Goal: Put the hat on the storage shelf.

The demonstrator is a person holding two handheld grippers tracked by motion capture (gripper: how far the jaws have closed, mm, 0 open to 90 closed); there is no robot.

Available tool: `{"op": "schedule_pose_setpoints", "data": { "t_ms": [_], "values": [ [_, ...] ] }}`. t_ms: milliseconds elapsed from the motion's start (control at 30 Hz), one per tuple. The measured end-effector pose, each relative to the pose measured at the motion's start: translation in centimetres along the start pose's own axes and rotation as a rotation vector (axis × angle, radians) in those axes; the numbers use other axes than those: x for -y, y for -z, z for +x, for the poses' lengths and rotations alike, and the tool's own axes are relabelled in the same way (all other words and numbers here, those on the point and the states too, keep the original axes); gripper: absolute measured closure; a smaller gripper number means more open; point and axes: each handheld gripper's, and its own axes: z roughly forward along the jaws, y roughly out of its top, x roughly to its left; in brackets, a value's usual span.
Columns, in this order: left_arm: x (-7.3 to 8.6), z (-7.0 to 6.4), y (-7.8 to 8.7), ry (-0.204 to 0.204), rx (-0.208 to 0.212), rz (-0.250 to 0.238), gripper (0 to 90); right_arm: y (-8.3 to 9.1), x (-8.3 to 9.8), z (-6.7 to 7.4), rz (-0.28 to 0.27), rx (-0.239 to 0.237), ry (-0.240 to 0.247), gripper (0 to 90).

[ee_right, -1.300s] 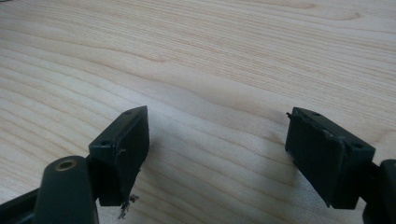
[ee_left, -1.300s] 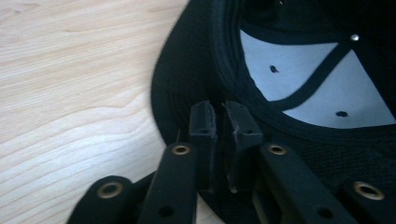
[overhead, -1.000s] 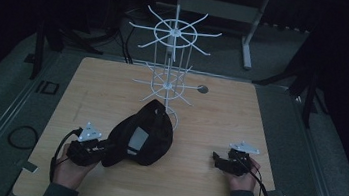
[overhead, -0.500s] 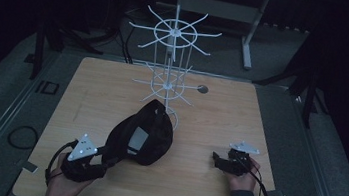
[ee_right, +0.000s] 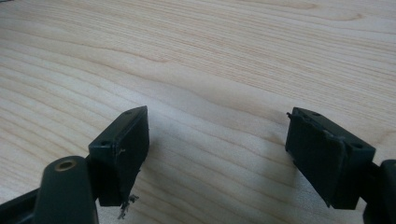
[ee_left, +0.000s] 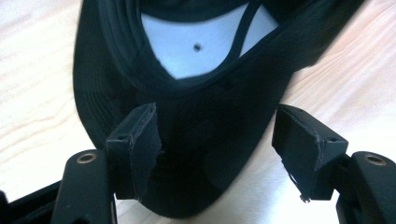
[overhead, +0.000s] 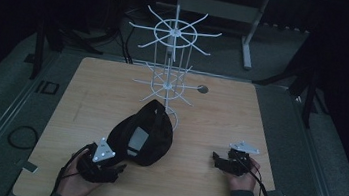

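Cap (overhead: 141, 135), black and lying upside down with its pale lining up, sits mid-bench just in front of the white wire rack (overhead: 170, 67), probably handy for hanging on one of its hooks. From the high view, the left tongs (overhead: 112, 170) sit at its near edge, while the right tongs (overhead: 217, 161) rest well apart on bare bench (overhead: 270, 120).

Left gripper view: the tongs (ee_left: 219, 144) have just been opening and stand wide, the cap's brim (ee_left: 196, 163) between them but unpressed.

Right gripper view: the tongs (ee_right: 215, 154) gape wide over bare wood, holding nothing.
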Motion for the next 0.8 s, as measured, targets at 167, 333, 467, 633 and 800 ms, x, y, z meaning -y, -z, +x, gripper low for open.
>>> {"op": "schedule_pose_setpoints", "data": {
  "t_ms": [167,333,467,633,800],
  "values": [
    [0.4,0.6,-0.7,0.017,-0.052,0.044,42.8,0.0,0.0,0.0,0.0,-0.001,0.002,21.3],
    [0.6,1.2,-1.1,-0.003,-0.104,0.087,49.2,0.0,0.0,0.0,0.0,-0.001,0.002,21.3],
    [0.8,1.5,-1.3,-0.024,-0.135,0.123,53.9,0.0,0.0,0.0,0.0,-0.001,0.002,21.3],
    [1.0,1.7,-1.3,-0.066,-0.166,0.131,59.0,0.0,0.0,0.0,0.0,-0.002,0.002,21.3],
    [1.1,1.5,-1.1,-0.13,-0.198,0.117,64.6,0.0,0.0,0.0,0.0,-0.002,0.002,21.3]
  ]
}}
